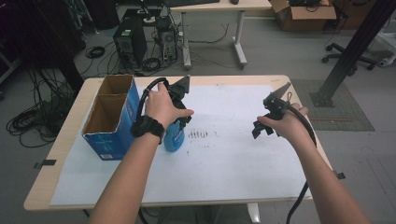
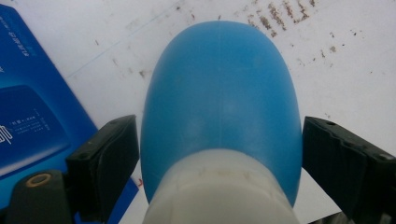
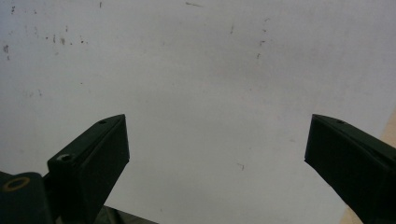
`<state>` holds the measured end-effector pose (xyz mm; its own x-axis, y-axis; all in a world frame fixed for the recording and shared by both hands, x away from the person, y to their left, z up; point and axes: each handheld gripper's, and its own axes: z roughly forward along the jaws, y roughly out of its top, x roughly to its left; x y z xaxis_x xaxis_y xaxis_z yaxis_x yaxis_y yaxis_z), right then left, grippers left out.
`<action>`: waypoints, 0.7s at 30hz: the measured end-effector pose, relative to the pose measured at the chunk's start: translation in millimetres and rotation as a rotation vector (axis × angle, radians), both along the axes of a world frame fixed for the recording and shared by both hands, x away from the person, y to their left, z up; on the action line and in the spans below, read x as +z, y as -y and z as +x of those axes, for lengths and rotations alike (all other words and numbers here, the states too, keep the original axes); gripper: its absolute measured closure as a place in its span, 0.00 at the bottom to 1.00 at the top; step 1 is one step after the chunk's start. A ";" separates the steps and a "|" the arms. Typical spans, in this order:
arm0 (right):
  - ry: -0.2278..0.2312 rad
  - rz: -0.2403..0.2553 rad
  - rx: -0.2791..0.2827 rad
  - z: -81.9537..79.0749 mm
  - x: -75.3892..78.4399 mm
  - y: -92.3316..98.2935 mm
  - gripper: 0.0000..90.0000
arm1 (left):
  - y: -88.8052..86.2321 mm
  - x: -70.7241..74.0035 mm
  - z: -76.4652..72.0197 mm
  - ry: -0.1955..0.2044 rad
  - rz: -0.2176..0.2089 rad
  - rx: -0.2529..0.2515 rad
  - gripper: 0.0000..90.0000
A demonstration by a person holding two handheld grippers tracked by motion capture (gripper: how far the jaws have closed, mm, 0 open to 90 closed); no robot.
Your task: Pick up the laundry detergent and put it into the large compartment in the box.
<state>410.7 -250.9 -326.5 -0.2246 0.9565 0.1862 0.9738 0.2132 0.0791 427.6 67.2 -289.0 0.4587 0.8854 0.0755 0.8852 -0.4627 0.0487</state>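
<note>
Left gripper view puts the left tongs (image 2: 219, 154) astride a blue bottle (image 2: 219, 98), one black jaw on each side of its rounded body just above the white neck. The left jaw seems to sit right at the plastic, while a thin sliver of white shows between the right jaw and the bottle, so I read these tongs as released, not yet clamped on it. Just off the left jaw stands a blue cardboard box (image 2: 28, 116), very near the bottle. Under both lies a white sheet (image 2: 355, 70) with dark scuff marks beyond the bottle's far end.

From the high view, the left tongs (image 1: 180, 119) come down on the bottle (image 1: 173, 137) from above, the open-topped box (image 1: 109, 116) stands at their left, and the right tongs (image 1: 261, 128) hang well apart, over bare sheet on the tabletop (image 1: 60, 140). In the right gripper view the right tongs (image 3: 215, 149) are spread wide and empty.

My judgement: the reach is done and the bottle is framed; the squeeze, the lift and whatever placing follows, perhaps into the box, all remain.
</note>
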 end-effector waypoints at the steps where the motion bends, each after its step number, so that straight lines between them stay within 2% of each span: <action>1: -0.001 0.001 -0.001 0.1 0.0 -0.1 0.07 | -0.3 -0.1 0.1 -0.002 0.001 -0.001 0.17; 21: -0.004 0.000 0.001 1.6 -0.4 -2.1 0.07 | -2.7 -1.5 1.7 -0.020 -0.007 -0.009 0.26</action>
<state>412.3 -248.8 -326.9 -0.2250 0.9563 0.1868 0.9739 0.2145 0.0749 429.3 69.8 -290.5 0.4682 0.8816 0.0596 0.8817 -0.4705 0.0340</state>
